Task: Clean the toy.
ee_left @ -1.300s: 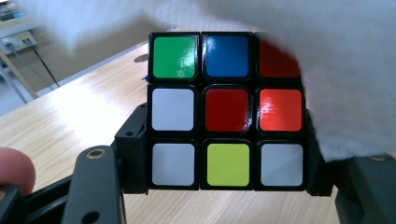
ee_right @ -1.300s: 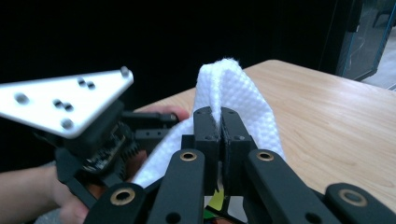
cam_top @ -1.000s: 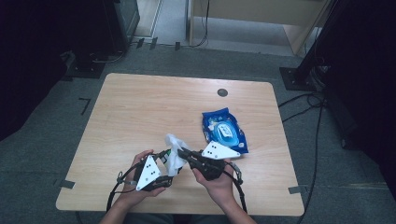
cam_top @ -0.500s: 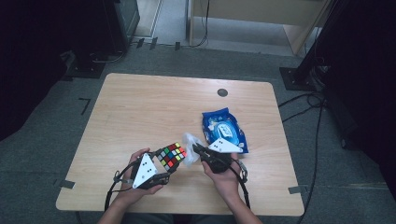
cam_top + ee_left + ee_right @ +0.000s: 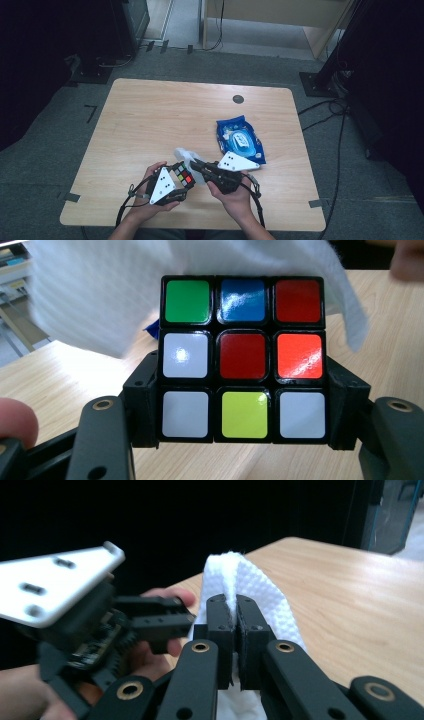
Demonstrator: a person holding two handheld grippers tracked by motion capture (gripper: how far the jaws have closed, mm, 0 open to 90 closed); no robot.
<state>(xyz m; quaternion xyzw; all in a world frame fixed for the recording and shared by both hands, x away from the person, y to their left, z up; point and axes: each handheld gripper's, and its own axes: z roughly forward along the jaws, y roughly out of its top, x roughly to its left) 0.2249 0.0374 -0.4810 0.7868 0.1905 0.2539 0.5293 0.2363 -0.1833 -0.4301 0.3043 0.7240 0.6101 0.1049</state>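
While both hands sit near the front edge of the table point(image 5: 150, 115), the left gripper point(image 5: 176, 186) holds a cube point(image 5: 183, 175) clamped between its jaws. Its own view shows the cube point(image 5: 243, 358) squeezed from both sides by the black pads, one face toward the camera: green, blue, red on top; white, red, orange in the middle; white, yellow, white below. The cube is off the tabletop, just left of the table's middle line.

Just right of the cube, a white wipe point(image 5: 186, 156) hangs between the two grippers, touching or nearly touching the cube; contact cannot be confirmed. In the left gripper view the wipe point(image 5: 100, 295) drapes behind and above the cube.

The right gripper point(image 5: 197, 166) points left toward the cube, jaws pressed together on the wipe. Its own view shows the wipe point(image 5: 240, 582) pinched in a fold between the closed pads, cloth bulging above them.

Farther right, a blue packet point(image 5: 240, 140) lies flat on the table, behind the right hand.
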